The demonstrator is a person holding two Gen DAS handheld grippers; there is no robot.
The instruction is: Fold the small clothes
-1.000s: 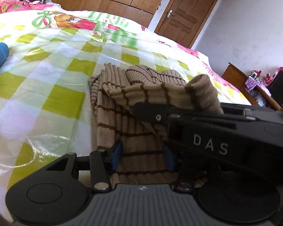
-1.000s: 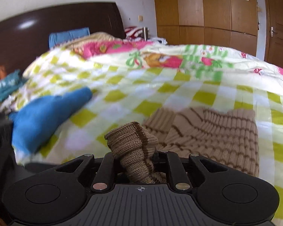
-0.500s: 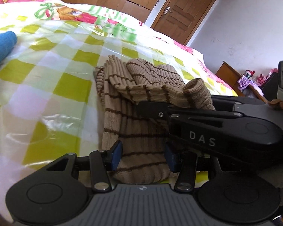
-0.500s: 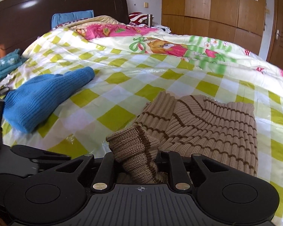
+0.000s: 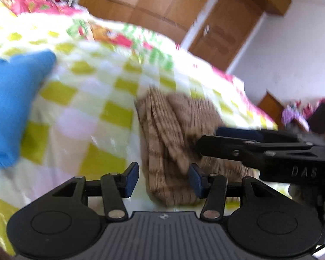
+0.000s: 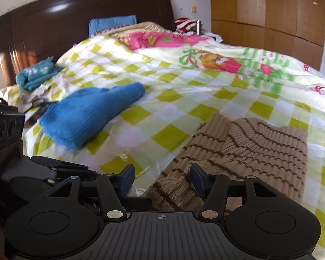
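Note:
A tan knit sweater with brown stripes [image 6: 260,149] lies folded on the checked bedspread [image 6: 184,91]. It also shows, blurred, in the left wrist view [image 5: 173,134]. My right gripper [image 6: 161,179] is open just above the sweater's near edge, holding nothing. It shows from the side in the left wrist view [image 5: 218,138]. My left gripper [image 5: 163,179] is open and empty over the sweater's near left edge. The left wrist view is motion-blurred.
A blue knit garment [image 6: 88,112] lies to the left of the sweater and shows in the left wrist view [image 5: 10,108]. Teal folded cloth [image 6: 34,73] sits by the dark headboard [image 6: 75,21]. Wooden wardrobes [image 6: 270,10] and a door [image 5: 223,32] stand behind.
My right gripper has opened and let go of the sweater sleeve, which now lies on the folded sweater. My left gripper has opened wider and swung left.

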